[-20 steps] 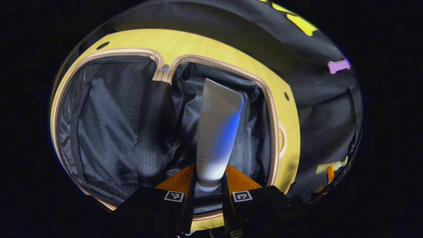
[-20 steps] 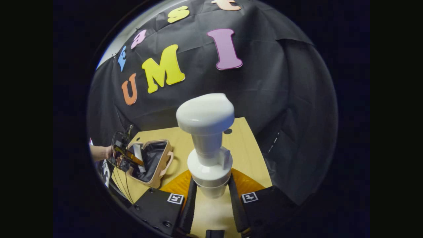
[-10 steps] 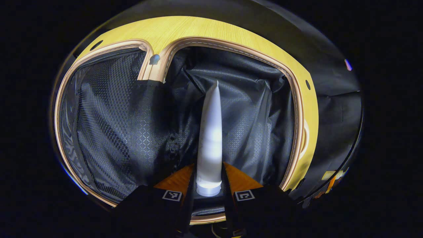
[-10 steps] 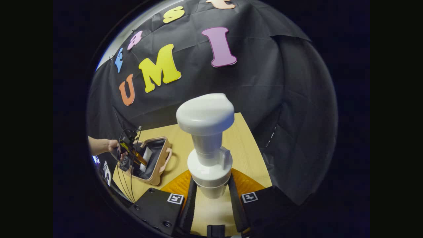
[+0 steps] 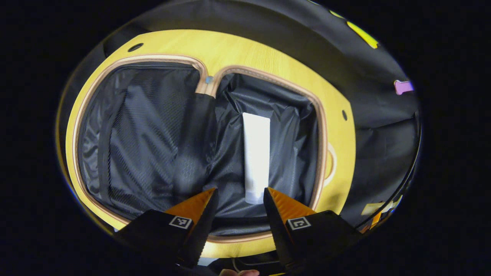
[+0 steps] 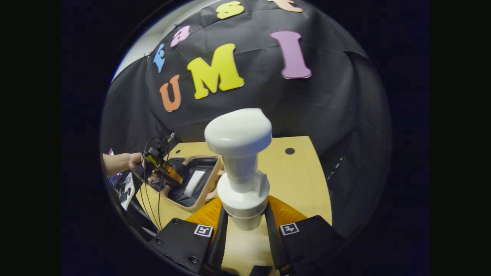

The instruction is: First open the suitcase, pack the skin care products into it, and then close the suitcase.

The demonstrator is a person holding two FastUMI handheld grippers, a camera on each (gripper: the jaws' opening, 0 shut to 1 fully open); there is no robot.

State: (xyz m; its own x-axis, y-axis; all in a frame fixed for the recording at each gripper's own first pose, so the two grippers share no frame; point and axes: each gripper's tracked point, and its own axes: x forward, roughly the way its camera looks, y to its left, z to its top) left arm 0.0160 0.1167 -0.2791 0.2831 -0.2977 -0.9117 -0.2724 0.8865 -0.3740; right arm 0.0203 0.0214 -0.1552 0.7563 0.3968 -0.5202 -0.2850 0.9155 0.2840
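Note:
The suitcase (image 5: 333,126) lies open on the wooden table, tan-rimmed with black lining. A white tube (image 5: 256,153) lies flat in its right half, cap end toward me. My left gripper (image 5: 239,195) hangs open just above the tube's cap end, touching nothing. In the right gripper view, my right gripper (image 6: 245,214) is shut on a white pump bottle (image 6: 239,161), held upright above the table. Farther left there, the open suitcase (image 6: 207,191) holds the tube (image 6: 194,178), with the left gripper (image 6: 167,170) and a hand (image 6: 132,159) over it.
The wooden table (image 6: 299,180) has small dark holes (image 6: 290,151) near its far edge. The suitcase's left half (image 5: 134,130) has a mesh pocket. Black cloth walls surround the table. Cables (image 6: 147,199) hang from the left gripper.
My left gripper opened and let go of the white tube, which now lies flat in the suitcase's right half. The left gripper backed off slightly. My right gripper with the pump bottle swung toward the suitcase.

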